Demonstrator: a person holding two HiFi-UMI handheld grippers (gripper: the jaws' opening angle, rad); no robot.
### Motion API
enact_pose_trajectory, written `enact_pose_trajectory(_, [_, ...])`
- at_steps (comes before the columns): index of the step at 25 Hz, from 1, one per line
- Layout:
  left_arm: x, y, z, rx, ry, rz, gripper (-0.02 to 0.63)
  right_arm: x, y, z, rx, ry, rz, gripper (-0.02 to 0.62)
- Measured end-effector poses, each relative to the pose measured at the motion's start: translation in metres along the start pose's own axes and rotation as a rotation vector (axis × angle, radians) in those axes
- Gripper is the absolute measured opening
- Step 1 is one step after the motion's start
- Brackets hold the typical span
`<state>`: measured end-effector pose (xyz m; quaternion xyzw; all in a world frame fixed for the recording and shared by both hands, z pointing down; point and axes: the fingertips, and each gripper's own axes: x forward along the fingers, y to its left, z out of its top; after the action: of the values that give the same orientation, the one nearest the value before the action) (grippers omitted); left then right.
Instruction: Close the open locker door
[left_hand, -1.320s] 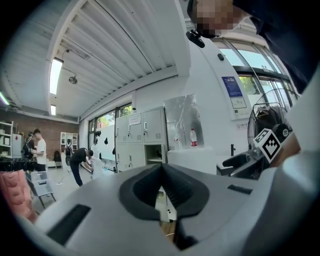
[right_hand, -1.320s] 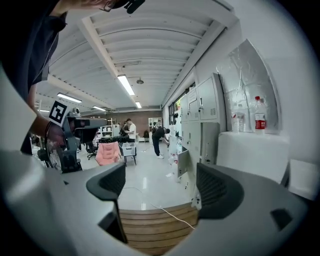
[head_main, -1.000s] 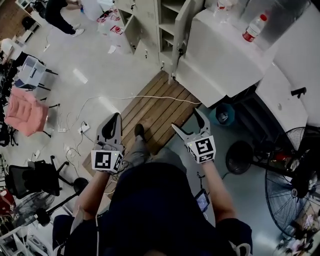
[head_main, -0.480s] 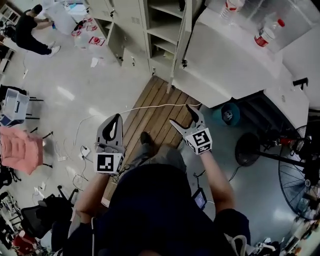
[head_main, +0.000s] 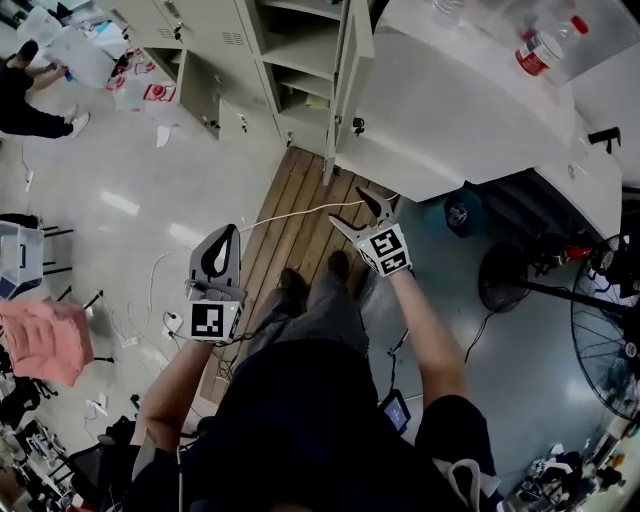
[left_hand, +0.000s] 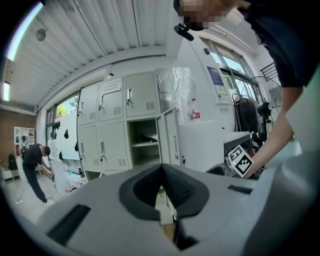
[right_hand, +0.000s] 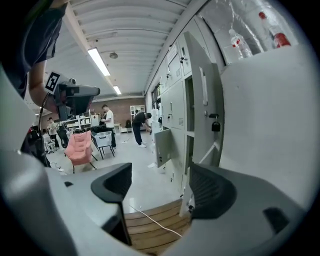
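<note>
The beige lockers (head_main: 230, 50) stand ahead, with one tall door (head_main: 350, 80) swung out edge-on toward me beside its open, shelved compartment (head_main: 305, 60). In the left gripper view that door (left_hand: 170, 142) hangs right of the open compartment (left_hand: 144, 142). In the right gripper view the door (right_hand: 202, 100) shows its handle and lock. My right gripper (head_main: 348, 207) points at the door's lower edge, a short way off; its jaws (right_hand: 160, 187) are open, have just been closing slightly, and hold nothing. My left gripper (head_main: 229, 236) is shut and empty, lower left, over the wooden platform (head_main: 300, 240).
A big white cabinet (head_main: 450, 110) carrying bottles (head_main: 545, 50) stands right against the open door. A white cable (head_main: 290, 215) crosses the platform. A small lower locker door (right_hand: 162, 145) is open too. A fan (head_main: 610, 330) stands right; a person (head_main: 25, 100) and pink chair (head_main: 40, 340) are left.
I have stepped closer to the lockers, which now sit lower and larger in the head view. Both grippers moved forward; the right one reached further toward the open door.
</note>
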<state>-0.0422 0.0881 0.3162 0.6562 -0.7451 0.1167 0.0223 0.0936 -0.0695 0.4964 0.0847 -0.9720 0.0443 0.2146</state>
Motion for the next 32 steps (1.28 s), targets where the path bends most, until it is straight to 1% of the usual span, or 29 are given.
enact_pose_trajectory(3, [0.020, -0.006, -0.018, 0.005, 0.011, -0.002, 0.003, 0.020, -0.019, -0.023, 0.012, 0.012, 0.015, 0.367])
enact_pose_trajectory(7, [0.048, -0.022, -0.048, 0.009, 0.013, -0.002, 0.003, 0.050, -0.038, -0.061, 0.017, 0.023, 0.063, 0.354])
enact_pose_trajectory(8, [0.054, -0.028, -0.057, 0.003, 0.013, -0.003, 0.003, 0.056, -0.044, -0.071, 0.018, 0.024, 0.068, 0.344])
enact_pose_trajectory(12, [0.076, -0.038, -0.092, -0.012, 0.024, -0.015, 0.003, 0.085, -0.060, -0.100, 0.040, 0.005, 0.073, 0.338])
enact_pose_trajectory(17, [0.102, -0.053, -0.125, 0.005, 0.040, -0.031, 0.003, 0.121, -0.077, -0.138, 0.040, -0.002, 0.134, 0.313])
enact_pose_trajectory(19, [0.111, -0.058, -0.135, 0.008, 0.040, -0.038, 0.003, 0.134, -0.086, -0.151, 0.027, 0.003, 0.149, 0.296])
enact_pose_trajectory(23, [0.124, -0.067, -0.146, -0.028, 0.029, -0.047, 0.003, 0.161, -0.098, -0.174, -0.015, 0.019, 0.183, 0.261])
enact_pose_trajectory(28, [0.134, -0.070, -0.165, -0.011, 0.037, -0.059, 0.003, 0.186, -0.105, -0.197, -0.071, 0.041, 0.242, 0.238])
enact_pose_trajectory(32, [0.138, -0.067, -0.176, -0.007, 0.038, -0.050, 0.003, 0.202, -0.106, -0.215, -0.125, 0.065, 0.287, 0.229])
